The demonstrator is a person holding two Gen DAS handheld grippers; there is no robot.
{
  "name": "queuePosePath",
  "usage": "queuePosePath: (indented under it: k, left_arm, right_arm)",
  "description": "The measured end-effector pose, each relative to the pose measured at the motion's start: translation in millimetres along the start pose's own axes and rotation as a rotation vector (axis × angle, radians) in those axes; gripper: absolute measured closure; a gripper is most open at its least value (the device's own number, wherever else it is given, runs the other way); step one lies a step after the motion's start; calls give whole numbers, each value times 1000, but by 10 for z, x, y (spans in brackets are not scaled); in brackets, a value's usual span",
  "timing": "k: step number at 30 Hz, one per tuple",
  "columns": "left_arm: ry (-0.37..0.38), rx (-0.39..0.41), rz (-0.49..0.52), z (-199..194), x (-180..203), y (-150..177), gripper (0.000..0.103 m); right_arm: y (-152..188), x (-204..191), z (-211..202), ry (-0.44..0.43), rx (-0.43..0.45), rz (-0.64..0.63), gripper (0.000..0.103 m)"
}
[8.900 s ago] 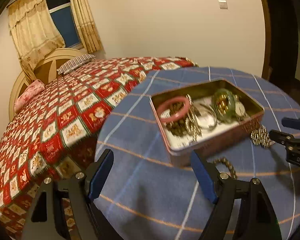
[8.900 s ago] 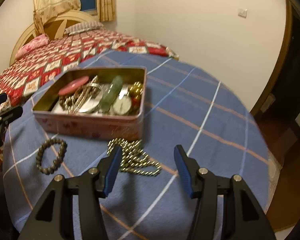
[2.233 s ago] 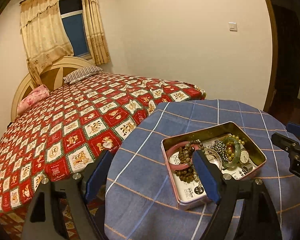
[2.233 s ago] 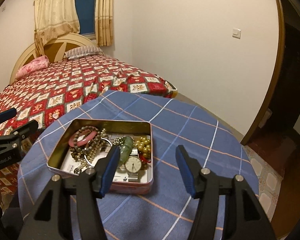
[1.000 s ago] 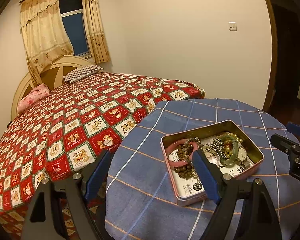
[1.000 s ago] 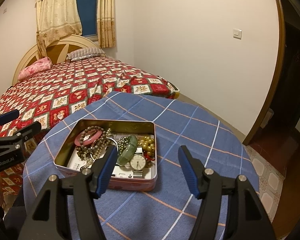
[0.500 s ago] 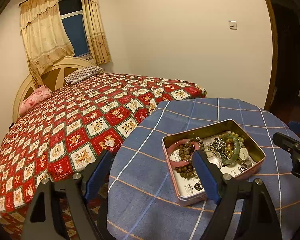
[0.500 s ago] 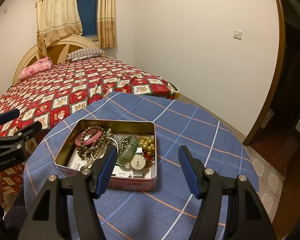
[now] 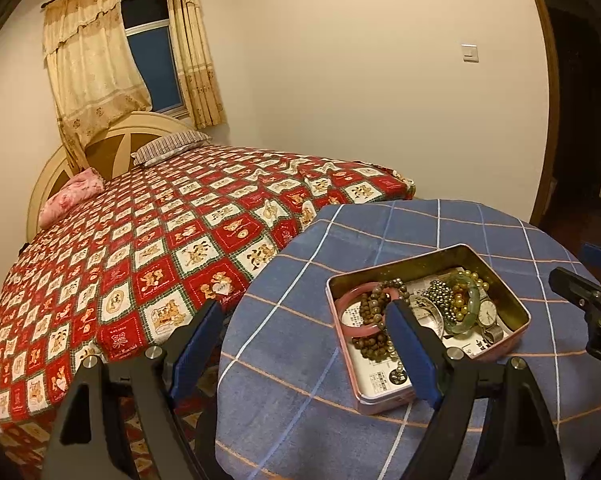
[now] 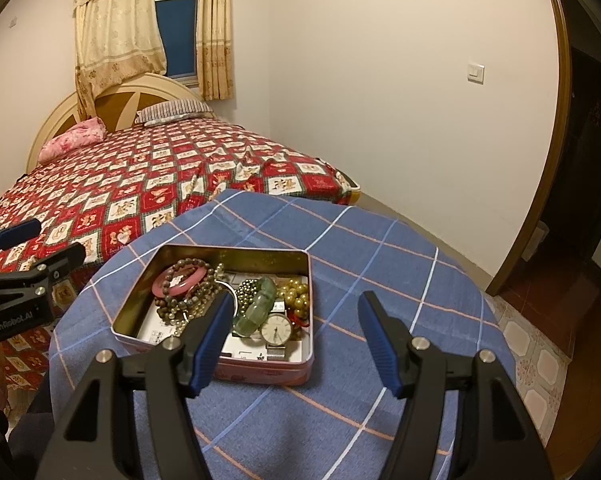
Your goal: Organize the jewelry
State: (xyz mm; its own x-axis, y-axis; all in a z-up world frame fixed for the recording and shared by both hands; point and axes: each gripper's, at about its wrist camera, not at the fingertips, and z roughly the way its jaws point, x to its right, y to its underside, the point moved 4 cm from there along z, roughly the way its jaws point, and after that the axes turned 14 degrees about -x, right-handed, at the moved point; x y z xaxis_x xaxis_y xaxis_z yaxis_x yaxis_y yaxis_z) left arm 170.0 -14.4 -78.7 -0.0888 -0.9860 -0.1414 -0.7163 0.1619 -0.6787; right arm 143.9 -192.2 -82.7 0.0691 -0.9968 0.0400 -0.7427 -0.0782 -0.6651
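Two grippers hung above the round worktop (image 10: 380,264), which wore a blue checked cloth, and neither held anything. In the right wrist view the left gripper (image 10: 24,252) showed at the far left edge, over the side of the worktop that faces the bed (image 10: 140,176), its blue-padded fingers (image 10: 14,230) spread apart and bare. Just right of it, near the middle of the cloth, stood the open tin (image 10: 260,376), pink outside and gold inside. Within the tin, from left to right, lay a pink bangle (image 10: 180,282) with a string of brown beads (image 10: 184,304) draped over and around it, then a green bangle (image 10: 256,308) leaning on a heap of small metal beads (image 10: 248,286), then a wristwatch (image 10: 275,330) face up at the front and a cluster of golden beads (image 10: 296,294) against the right wall. Printed paper lined the floor of the tin. The right gripper (image 10: 296,336) hovered over the near right part of the tin, its fingers released and wide, one finger over the tin's front and the other over bare cloth to the right. In the left wrist view the left gripper (image 9: 304,340) stood equally open, its left finger over the worktop's edge by the bed, its right finger over the tin (image 9: 384,400), and the right gripper (image 9: 580,268) reached in from the right edge, beyond the tin.
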Motion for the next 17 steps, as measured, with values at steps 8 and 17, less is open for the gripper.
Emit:
queuePosePath:
  k: [8, 17]
  left_arm:
    - [-32, 19, 5, -23, 10, -6, 19]
    - [-22, 41, 10, -39, 21, 23, 19]
  right_arm:
    - [3, 2, 3, 0, -1, 0, 35]
    - [17, 51, 35, 4, -6, 3, 34]
